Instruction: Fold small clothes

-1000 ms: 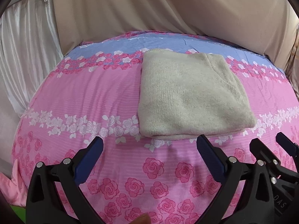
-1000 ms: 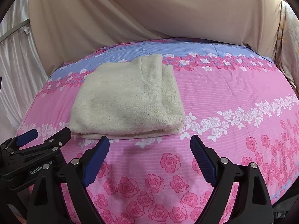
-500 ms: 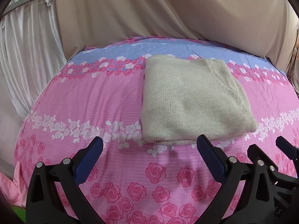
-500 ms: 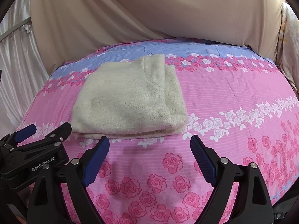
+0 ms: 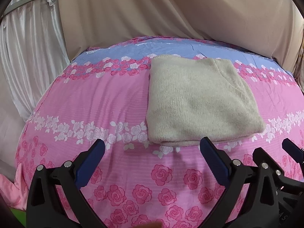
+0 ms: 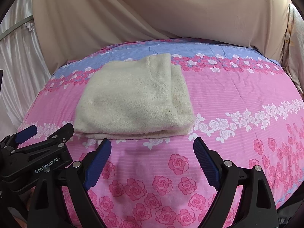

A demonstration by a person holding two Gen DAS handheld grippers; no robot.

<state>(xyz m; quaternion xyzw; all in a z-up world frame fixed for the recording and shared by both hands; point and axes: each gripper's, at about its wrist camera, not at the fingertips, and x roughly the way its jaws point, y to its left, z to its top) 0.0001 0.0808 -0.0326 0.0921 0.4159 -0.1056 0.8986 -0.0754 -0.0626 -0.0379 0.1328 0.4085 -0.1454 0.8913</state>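
Cream sweater lies folded, centre frame, on the floral bedsheet. Left gripper and right gripper both gape, empty. Probably finished; if tidying, square the stepped right edge.

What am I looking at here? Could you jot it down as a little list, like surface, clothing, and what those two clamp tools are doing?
surface: pink bedsheet with rose print and a blue band
clothing: cream knitted sweater, folded into a neat rectangle, lying flat on the sheet
left gripper: jaws open, holding nothing, short of the sweater's near edge
right gripper: jaws open, holding nothing, also short of the sweater
backdrop: beige draped cloth behind the bed
fold: looks finished
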